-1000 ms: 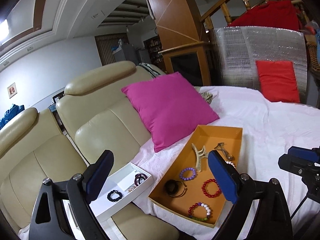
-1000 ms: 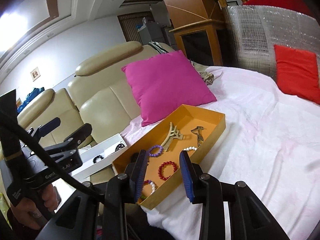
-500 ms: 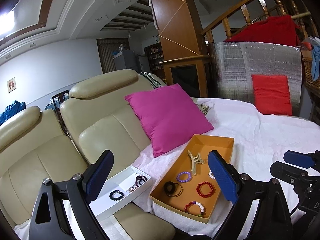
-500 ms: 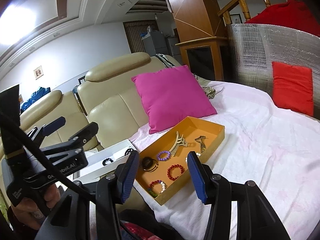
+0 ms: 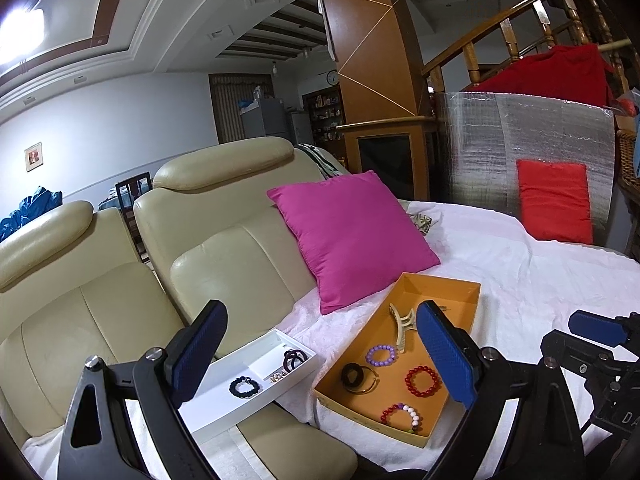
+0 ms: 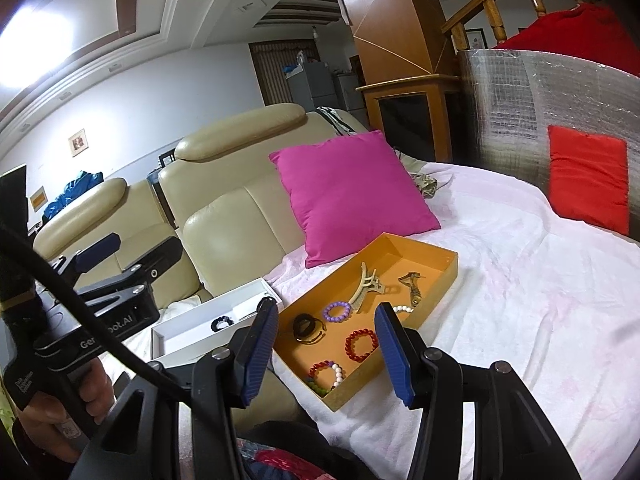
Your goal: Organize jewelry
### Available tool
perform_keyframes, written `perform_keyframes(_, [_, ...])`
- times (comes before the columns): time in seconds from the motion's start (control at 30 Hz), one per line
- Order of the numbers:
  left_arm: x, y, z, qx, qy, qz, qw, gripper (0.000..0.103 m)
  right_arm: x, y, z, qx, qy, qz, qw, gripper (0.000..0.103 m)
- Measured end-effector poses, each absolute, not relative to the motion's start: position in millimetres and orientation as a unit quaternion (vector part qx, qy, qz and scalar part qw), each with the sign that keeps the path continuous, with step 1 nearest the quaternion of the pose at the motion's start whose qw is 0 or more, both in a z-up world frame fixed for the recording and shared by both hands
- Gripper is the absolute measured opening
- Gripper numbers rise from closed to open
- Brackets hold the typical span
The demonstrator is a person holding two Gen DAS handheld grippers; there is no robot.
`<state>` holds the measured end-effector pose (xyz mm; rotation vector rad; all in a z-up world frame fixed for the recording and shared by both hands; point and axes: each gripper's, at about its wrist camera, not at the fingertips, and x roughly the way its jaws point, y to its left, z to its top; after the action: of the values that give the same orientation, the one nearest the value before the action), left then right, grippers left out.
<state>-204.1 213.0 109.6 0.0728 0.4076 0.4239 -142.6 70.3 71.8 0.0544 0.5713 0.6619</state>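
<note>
Spreading across most of both views, a white cloth (image 5: 540, 280) over a cream leather sofa (image 5: 100, 300), with a bright pink cushion (image 5: 352, 240) propped against the backrest. Resting on the cloth just in front of the cushion, a shallow orange tray (image 5: 440, 292) of loose jewelry; beside it, toward the sofa seat and touching or nearly so, a smaller white divided tray (image 5: 224, 400) already containing a dark beaded bracelet (image 5: 244, 386), a black coiled hair tie (image 5: 295, 358) and a small gold piece. Hovering above and short of both trays, left gripper (image 5: 320, 354) with blue pads spread wide and nothing between them; right gripper (image 6: 328, 354) about half open and empty, its jaws having just been widening. Lying in the orange tray, from larger to smaller: a beige claw clip (image 5: 403, 326), stiff plastic, likely easiest taken across its spine; a black round piece on a thin bangle (image 5: 356, 377); a red bead bracelet (image 5: 423, 381); a mixed red, white and green bead bracelet (image 5: 402, 416); a purple bead bracelet (image 5: 381, 354). Probably light and floppy, the bead loops, with round slippery beads apt to roll from a shallow pinch; best nipped across one side of the ring, one pad inside the loop. Partly hidden at the tray's far end, a metal clip and a white bead strand.
</note>
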Motion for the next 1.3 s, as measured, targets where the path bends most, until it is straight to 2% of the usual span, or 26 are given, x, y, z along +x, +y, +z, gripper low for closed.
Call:
perform_keyframes(0.9, [-204.8, 230.6, 104.4, 0.017, 0.205, 0.220, 0.954, 0.095, -139.6, 90.4, 67.2, 0.015, 0.283, 0.317, 0.905, 0.055])
perform_keyframes(1.3, [-188.8, 244.3, 93.9, 0.012, 0.220, 0.229, 0.948, 0.095, -113.1, 104.3, 55.7, 0.017, 0.301, 0.320, 0.898, 0.055])
